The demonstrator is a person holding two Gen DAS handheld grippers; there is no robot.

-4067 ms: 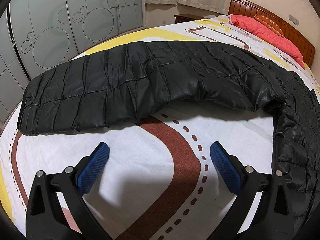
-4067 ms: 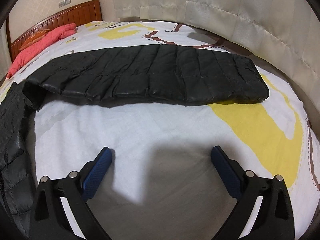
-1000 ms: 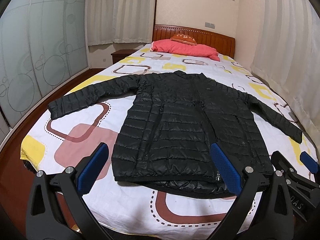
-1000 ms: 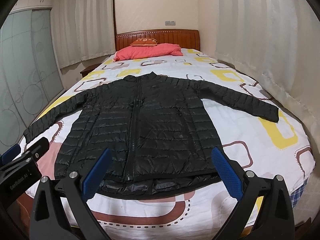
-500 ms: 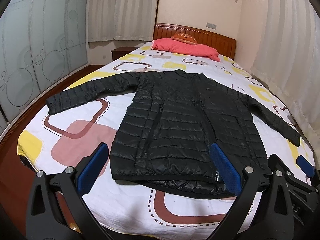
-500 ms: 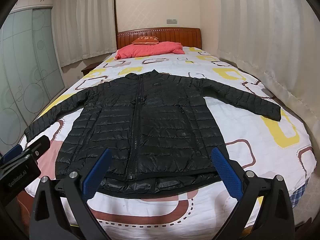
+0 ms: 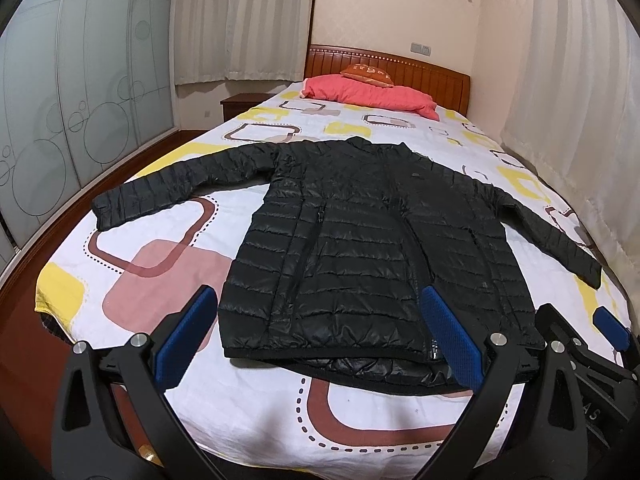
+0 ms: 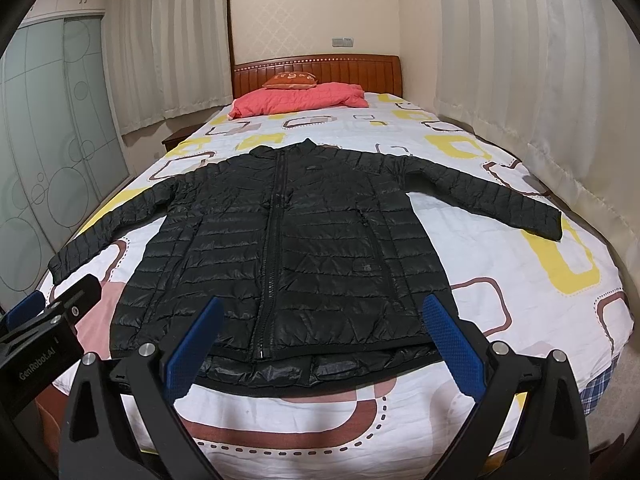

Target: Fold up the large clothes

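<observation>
A black quilted puffer jacket [image 7: 360,240] [image 8: 288,248] lies flat and zipped on the bed, front up, collar toward the headboard, both sleeves spread out sideways. Its hem lies near the foot of the bed. My left gripper [image 7: 318,334] hovers open above the foot of the bed, short of the hem, holding nothing. My right gripper [image 8: 320,340] is open too, likewise short of the hem and empty. Each gripper shows at the edge of the other's view: the right gripper [image 7: 592,344] and the left gripper [image 8: 44,320].
The bed [image 8: 520,280] has a white sheet with yellow, pink and brown squares. A red pillow [image 8: 296,98] and an orange cushion [image 7: 366,70] lie by the wooden headboard [image 8: 320,68]. Curtains [image 7: 568,100] hang along the right side, frosted sliding doors [image 7: 68,92] along the left.
Both grippers have pulled back from the sleeves to the foot of the bed, so the whole jacket is in view. Over the last second they have drifted only slightly. Both stay open.
</observation>
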